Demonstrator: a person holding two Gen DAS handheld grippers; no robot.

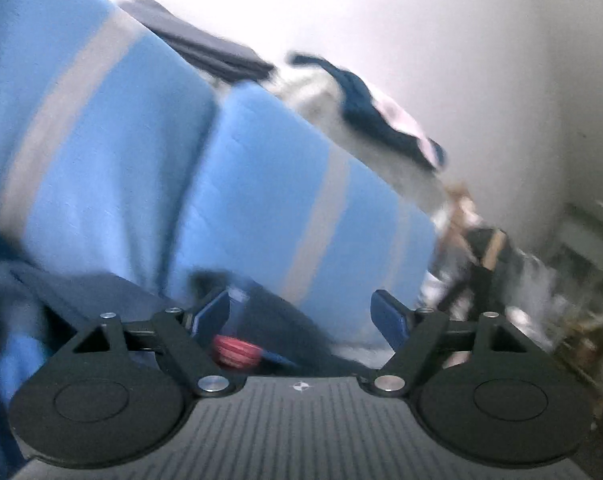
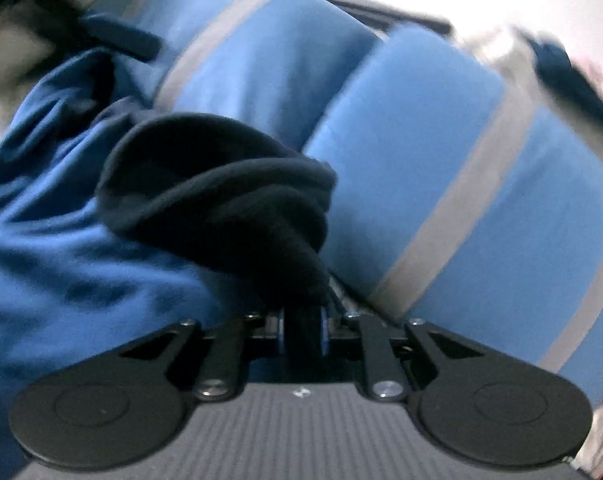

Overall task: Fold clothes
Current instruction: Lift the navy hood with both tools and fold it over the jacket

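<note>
Looking through the left wrist camera: a blurred, tilted view over a bed or sofa.
Left gripper [image 1: 303,314]: jaws spread wide, nothing between the blue pads [image 1: 389,318].
Surface: light blue cover with grey stripes [image 1: 261,184], soft and padded.
Dark fabric [image 1: 113,296]: lies low at the left, just in front of the gripper, apart from the pads.
Red object [image 1: 237,351]: small and round, below the jaws; possibly a knob, too blurred to say.
Other clothes: a dark folded piece [image 1: 205,48] and a white and navy heap [image 1: 365,120] at the far edge.

Right wrist camera: closer and sharper.
Right gripper [image 2: 303,334]: pressed nearly together, pinching a bunch of the dark navy garment [image 2: 217,184].
Garment position: rises from the jaws in thick rolled folds, draped over a brighter blue cloth [image 2: 61,232] beside the striped cover.
Handling: looks light, limp and thick like fleece; it will sag and bunch, not slide.
Where to hold: likely best at an edge or corner, with the free gripper taking a second corner to spread it flat.
</note>
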